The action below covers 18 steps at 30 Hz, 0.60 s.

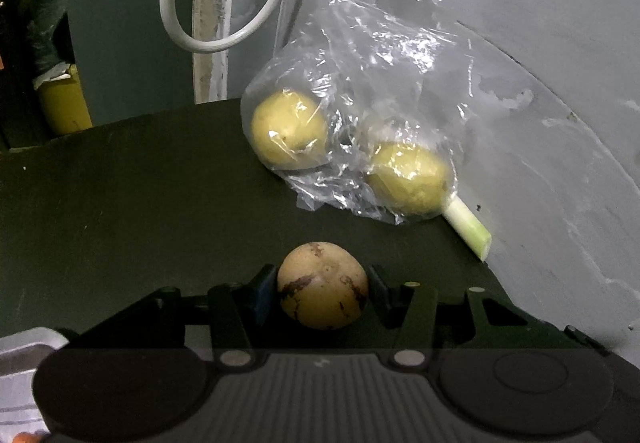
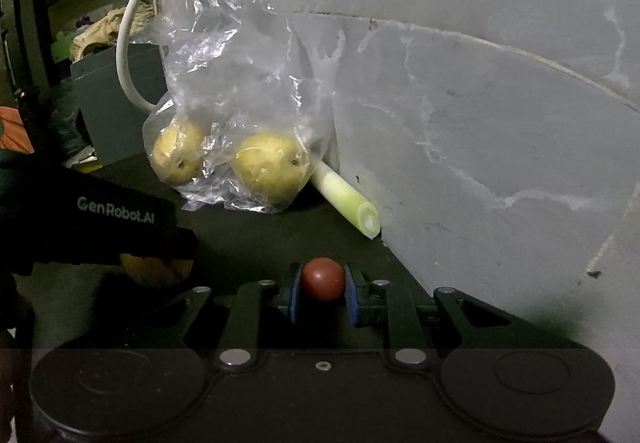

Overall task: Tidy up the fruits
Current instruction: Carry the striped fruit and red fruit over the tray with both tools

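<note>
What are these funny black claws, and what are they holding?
They are two grabbing tools that a person holds, one in each hand. Each tool has a camera looking along its fingers, so each picture comes from one tool. The left gripper squeezes a spotty yellow pear. The right gripper squeezes a small red fruit. On the dark table a clear plastic bag holds two more pears, and a pale green stalk lies by the grey wall.

Setting: dim, cluttered household storage corner. Evidence: rough grey plastered wall point(image 2: 480, 123); dark tabletop point(image 1: 140, 203); clear plastic bag point(image 1: 360, 83) of pears; leek stalk point(image 2: 348, 199); loose white cable point(image 1: 176, 23); grey box point(image 1: 132, 43) topped with crumpled paper.
</note>
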{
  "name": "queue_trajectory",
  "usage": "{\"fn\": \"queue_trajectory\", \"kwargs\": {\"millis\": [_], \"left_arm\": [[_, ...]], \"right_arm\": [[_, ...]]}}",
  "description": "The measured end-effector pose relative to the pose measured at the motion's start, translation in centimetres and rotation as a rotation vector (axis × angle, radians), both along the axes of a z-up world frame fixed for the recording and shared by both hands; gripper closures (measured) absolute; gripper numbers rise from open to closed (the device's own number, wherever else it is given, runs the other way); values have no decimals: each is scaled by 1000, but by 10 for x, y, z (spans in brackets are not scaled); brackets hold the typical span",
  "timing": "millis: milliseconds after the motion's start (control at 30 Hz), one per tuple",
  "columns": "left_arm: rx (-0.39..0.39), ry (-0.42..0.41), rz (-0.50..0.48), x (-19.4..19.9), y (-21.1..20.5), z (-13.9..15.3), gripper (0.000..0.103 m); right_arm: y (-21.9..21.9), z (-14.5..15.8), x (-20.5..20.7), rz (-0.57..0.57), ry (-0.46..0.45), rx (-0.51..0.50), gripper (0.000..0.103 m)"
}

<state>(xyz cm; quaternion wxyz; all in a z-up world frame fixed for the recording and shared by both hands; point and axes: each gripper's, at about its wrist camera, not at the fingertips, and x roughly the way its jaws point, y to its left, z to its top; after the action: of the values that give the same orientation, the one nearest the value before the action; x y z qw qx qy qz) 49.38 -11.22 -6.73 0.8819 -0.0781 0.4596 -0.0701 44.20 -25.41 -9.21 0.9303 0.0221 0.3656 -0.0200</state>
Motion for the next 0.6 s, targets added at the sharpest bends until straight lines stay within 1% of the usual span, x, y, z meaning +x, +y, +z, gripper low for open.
{"fn": "queue_trajectory", "kwargs": {"millis": [600], "left_arm": [[-17, -2, -27, -28, 10, 9, 50]], "right_arm": [[12, 12, -29, -7, -8, -12, 79]]}}
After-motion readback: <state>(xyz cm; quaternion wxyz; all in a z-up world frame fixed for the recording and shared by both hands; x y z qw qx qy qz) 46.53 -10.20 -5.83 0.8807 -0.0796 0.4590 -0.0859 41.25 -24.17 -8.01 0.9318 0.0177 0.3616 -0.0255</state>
